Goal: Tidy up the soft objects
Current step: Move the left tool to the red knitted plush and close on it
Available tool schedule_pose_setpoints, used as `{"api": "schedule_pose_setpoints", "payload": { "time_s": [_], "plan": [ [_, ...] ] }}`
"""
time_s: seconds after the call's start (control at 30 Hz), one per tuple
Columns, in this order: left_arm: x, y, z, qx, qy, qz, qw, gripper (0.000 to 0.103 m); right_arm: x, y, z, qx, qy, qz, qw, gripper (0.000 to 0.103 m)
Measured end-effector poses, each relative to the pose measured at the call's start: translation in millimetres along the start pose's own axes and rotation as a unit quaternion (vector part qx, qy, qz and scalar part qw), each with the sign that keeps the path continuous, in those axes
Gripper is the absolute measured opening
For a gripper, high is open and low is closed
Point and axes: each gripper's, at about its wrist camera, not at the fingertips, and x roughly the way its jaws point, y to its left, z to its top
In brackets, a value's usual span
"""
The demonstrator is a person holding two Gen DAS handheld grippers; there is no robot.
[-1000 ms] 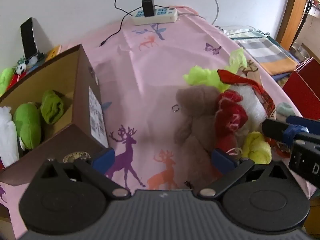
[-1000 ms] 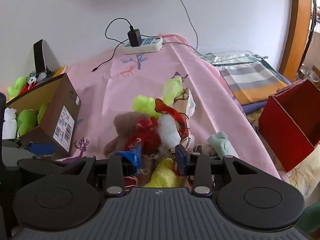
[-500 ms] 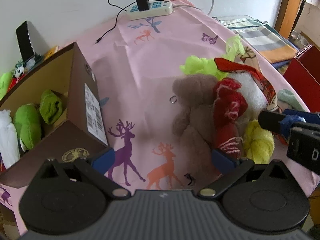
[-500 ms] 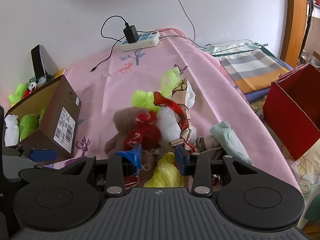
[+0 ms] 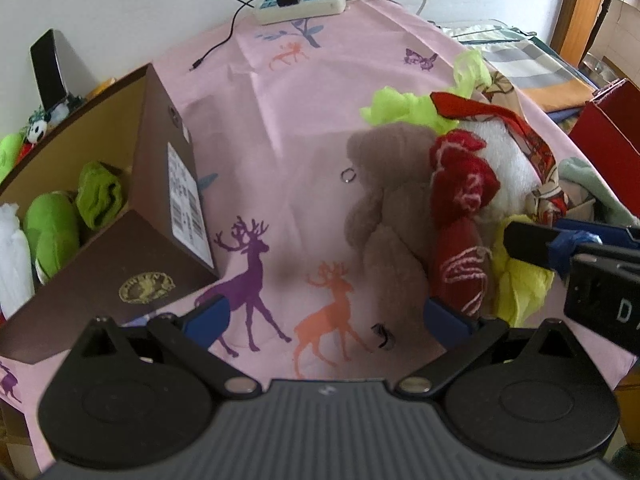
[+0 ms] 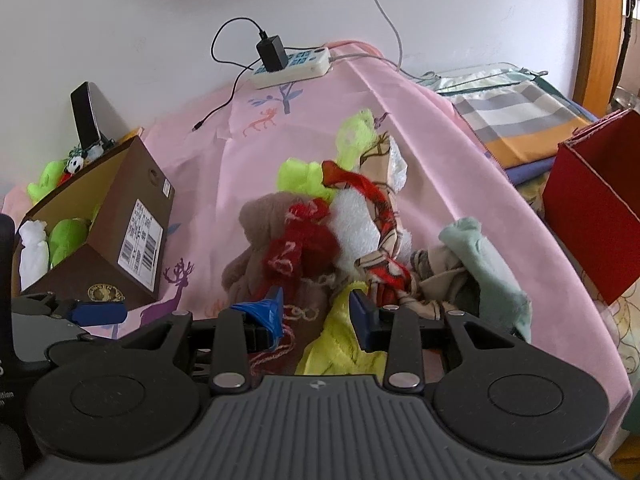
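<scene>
Brown cardboard box [image 5: 120, 208] at 9 o'clock in the left wrist view, open top, white barcode label on its side wall, gold emblem on the near flap. Inside: two lime-green plush lumps [image 5: 50, 228], a rolled green cloth [image 5: 100, 194], and a white fluffy item [image 5: 12, 252] at the left edge. More green plush and a small panda toy [image 5: 38, 132] sit behind the box, outside it. Red box [image 6: 592, 216] at 3 o'clock in the right wrist view, open, stiff walls; contents not visible.

Pile of soft objects [image 6: 352, 232] lies on the pink deer-print tablecloth [image 5: 288, 128], at 2 to 3 o'clock in the left wrist view, well apart from the brown box. In it: tan fuzzy teddy bear [image 5: 384, 208], red knitted piece with pink stitching [image 5: 460, 216], white terry towel [image 6: 360, 220], red-orange patterned scarf [image 6: 376, 200], neon-green sheer fabric [image 6: 308, 172], pale mint fleece [image 6: 488, 268], yellow fluffy cloth [image 6: 340, 344].

Left gripper [image 5: 320, 316]: blue-tipped fingers spread wide, nothing between them, over bare tablecloth beside the teddy. Right gripper [image 6: 316, 312]: fingers partly apart, straddling the top of the yellow fluffy cloth at the pile's near edge; whether they pinch it cannot be told. Left finger is wrapped in blue tape.

White power strip [image 6: 292, 66] with black adapter at 12 o'clock, against the wall. Striped folded blanket [image 6: 516, 116] at 2 o'clock.
</scene>
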Motion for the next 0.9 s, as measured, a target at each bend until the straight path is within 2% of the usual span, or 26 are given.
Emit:
{"api": "schedule_pose_setpoints", "payload": {
  "time_s": [0.23, 0.5, 0.63, 0.73, 0.8, 0.9],
  "plan": [
    [4.7, -0.3, -9.5, 0.009, 0.004, 0.000, 0.9999, 0.103, 4.0, -0.2, -3.8, 0.005, 0.010, 0.002, 1.000, 0.019],
    [-2.2, -3.4, -10.8, 0.016, -0.017, -0.038, 0.9990, 0.102, 4.7, -4.0, -1.6, 0.015, 0.010, 0.004, 1.000, 0.019],
    [-3.7, -7.0, -12.0, 0.021, -0.024, -0.070, 0.9971, 0.100, 4.2, -7.7, -1.0, 0.025, 0.016, 0.018, 0.999, 0.019],
    [-1.2, -11.1, -16.3, 0.036, -0.024, -0.092, 0.9948, 0.093, 3.8, -12.2, 0.5, 0.037, 0.020, 0.036, 0.998, 0.019],
    [-2.1, -13.0, -17.8, 0.041, -0.030, -0.106, 0.9930, 0.083, 4.0, -15.2, 2.0, 0.043, 0.021, 0.047, 0.998, 0.019],
    [-4.1, -15.0, -20.2, 0.052, -0.051, -0.109, 0.9913, 0.080, 4.6, -19.4, 5.4, 0.050, 0.016, 0.064, 0.997, 0.019]
  ]
}}
